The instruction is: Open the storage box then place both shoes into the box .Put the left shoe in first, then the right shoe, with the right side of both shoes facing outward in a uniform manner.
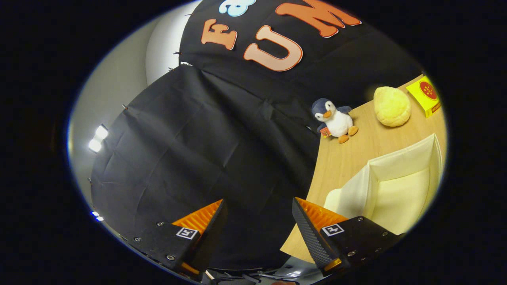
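Observation:
My gripper [259, 215] is open, with nothing between its fingers, and the view is strongly tilted. It hangs off the table's edge and faces the black booth wall. The cream storage box [400, 186] stands on the wooden table [348, 158] just beyond the right finger [313, 229]. Its top is open and I see its pale inner walls. What lies inside it is hidden from here.
A plush penguin [334, 120] sits on the table near the black wall. A yellow plush [392, 106] lies beyond the box, and a yellow carton [425, 95] rests past it. Bright lamps [98, 138] glow beside the cloth wall.

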The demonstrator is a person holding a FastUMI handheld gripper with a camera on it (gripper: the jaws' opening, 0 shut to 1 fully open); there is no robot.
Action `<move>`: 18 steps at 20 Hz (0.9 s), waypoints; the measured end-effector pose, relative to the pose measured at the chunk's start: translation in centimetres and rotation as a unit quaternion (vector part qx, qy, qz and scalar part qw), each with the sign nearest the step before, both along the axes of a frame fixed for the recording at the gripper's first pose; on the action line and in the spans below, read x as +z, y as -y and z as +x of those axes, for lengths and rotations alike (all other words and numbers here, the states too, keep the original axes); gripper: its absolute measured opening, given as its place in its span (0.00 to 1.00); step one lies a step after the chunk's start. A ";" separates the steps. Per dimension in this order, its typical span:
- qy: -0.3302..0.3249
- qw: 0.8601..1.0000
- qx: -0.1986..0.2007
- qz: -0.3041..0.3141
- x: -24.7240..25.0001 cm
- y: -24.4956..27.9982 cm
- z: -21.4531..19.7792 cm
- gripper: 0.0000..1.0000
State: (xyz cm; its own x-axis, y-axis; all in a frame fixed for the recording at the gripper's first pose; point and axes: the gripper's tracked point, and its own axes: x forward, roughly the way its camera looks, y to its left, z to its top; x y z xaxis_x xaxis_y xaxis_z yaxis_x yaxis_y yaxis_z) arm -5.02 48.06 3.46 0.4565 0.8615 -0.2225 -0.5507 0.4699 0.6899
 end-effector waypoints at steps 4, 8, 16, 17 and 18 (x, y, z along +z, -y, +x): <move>0.027 0.998 -0.047 -0.037 -1.3 4.8 2.2 0.97; 0.045 0.990 -0.108 -0.077 -2.9 11.0 5.0 0.98; 0.049 0.963 -0.225 -0.138 -7.0 24.2 8.8 0.97; 0.050 0.958 -0.237 -0.150 -7.7 25.9 9.0 0.98; 0.050 0.953 -0.249 -0.163 -8.5 27.6 9.2 0.98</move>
State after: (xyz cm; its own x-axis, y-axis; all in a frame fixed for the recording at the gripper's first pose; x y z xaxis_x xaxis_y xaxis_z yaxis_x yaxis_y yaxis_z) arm 4.20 20.45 -5.02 0.8233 0.4253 -0.3758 -0.2593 0.8709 0.4176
